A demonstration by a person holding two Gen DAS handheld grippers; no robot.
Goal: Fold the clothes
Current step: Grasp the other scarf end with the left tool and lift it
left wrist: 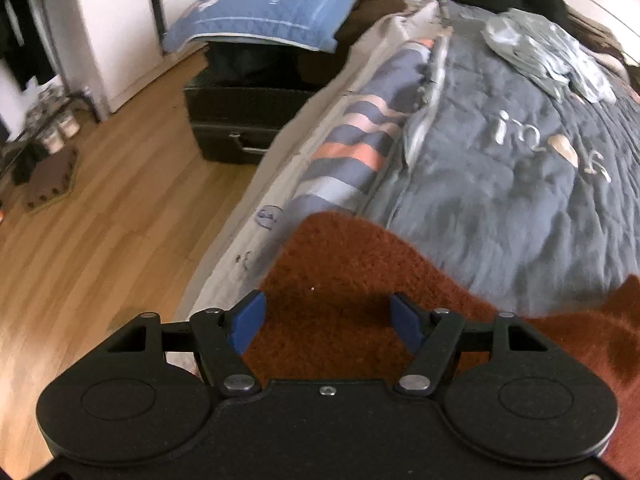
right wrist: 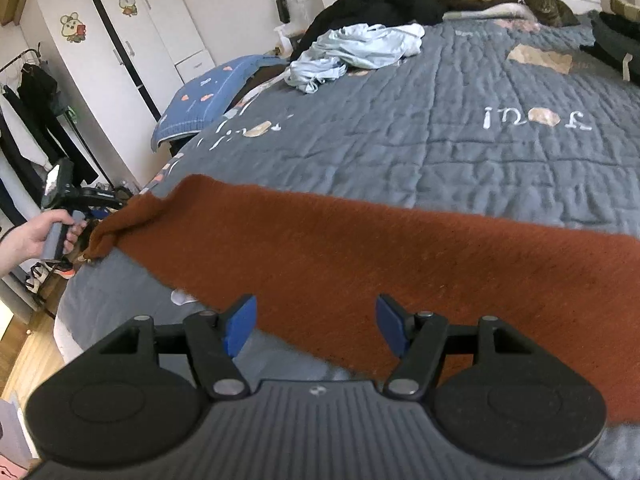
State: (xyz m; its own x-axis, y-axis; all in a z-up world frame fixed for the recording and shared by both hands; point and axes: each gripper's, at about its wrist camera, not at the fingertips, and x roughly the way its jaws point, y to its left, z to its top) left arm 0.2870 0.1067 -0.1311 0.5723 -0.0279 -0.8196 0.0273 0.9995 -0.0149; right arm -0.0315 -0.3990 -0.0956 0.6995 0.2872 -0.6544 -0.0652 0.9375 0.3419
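A rust-brown knitted garment [right wrist: 360,248] lies spread across the near part of the grey quilted bed [right wrist: 440,140], with its left corner bunched at the bed's edge. My right gripper [right wrist: 316,326] stands open just above the garment's near edge, its blue pads wide apart. In the left wrist view my left gripper [left wrist: 327,320] is open over the garment's [left wrist: 360,272] left end, fabric lying between the pads with no pad pressing on it. A person's hand [right wrist: 40,236] holds the left gripper's handle beside that bunched corner.
Crumpled light-blue clothes [right wrist: 360,48] and black clothes [right wrist: 380,0] lie at the bed's far side, near a cat [right wrist: 548,8]. Left of the bed a blue pillow [left wrist: 264,4] rests on a black suitcase [left wrist: 240,120] on wooden floor [left wrist: 100,220]. White wardrobes [right wrist: 120,40] stand behind.
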